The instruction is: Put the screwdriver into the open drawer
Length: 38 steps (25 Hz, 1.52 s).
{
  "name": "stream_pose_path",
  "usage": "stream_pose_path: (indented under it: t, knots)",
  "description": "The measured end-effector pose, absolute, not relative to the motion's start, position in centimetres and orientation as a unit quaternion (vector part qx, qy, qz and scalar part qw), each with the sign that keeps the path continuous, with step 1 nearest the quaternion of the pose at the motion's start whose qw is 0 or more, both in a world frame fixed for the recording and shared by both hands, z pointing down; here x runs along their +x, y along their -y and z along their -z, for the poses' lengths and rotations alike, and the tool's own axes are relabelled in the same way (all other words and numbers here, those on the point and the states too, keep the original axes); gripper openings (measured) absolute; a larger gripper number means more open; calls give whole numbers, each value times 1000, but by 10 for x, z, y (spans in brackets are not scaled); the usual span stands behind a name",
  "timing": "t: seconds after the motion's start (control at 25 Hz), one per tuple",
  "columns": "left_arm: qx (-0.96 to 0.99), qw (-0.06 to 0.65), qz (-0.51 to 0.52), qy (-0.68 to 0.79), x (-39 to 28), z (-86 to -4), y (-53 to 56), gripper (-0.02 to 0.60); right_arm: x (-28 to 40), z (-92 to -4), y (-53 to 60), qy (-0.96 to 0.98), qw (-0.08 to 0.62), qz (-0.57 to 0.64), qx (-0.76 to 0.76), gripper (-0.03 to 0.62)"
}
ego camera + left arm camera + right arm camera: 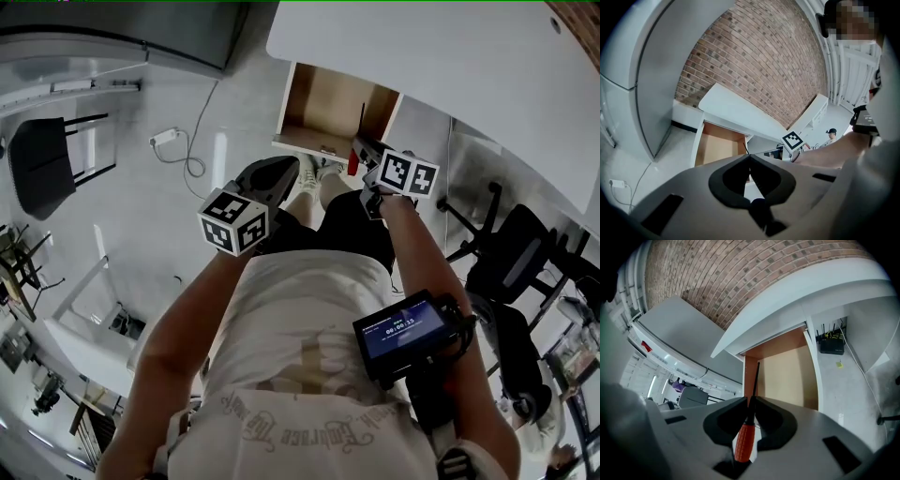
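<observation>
My right gripper [750, 401] is shut on the screwdriver [746, 439], an orange-handled tool whose thin black shaft sticks out past the jaw tips toward the open drawer [790, 376]. In the head view the right gripper [367, 161] hangs just in front of the drawer [330, 106], which has a pale wooden inside under the white desk; the screwdriver's orange handle [353, 161] shows below the jaws. My left gripper [749, 156] is shut with nothing in it, its tips meeting. It hovers left of the right one [278, 174], a little back from the drawer [715, 146].
The white desk [441, 56] spans the top right. A black office chair [516, 248] stands to the right, another chair [42, 159] at far left. A cable with a plug [173, 141] lies on the pale floor. A grey cabinet [141, 28] stands at top left.
</observation>
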<state>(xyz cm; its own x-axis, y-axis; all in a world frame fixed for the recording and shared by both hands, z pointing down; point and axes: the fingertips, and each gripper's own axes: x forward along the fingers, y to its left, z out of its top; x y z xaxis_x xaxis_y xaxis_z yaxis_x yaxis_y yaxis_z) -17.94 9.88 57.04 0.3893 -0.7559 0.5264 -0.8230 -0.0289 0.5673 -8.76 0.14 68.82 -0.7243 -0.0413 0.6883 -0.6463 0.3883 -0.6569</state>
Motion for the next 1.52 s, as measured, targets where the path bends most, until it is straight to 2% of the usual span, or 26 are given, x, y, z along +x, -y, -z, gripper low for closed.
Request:
stream_pose_path:
  t: [1.0,1.52]
  knots:
    - [698,452,-38,554,-179,-624,-79,20,-115,-750,34,771,305,-513,224,68]
    - [701,473,-40,533,-162,-649,-89,20,-127,-808,40,755,352,-502,232,68]
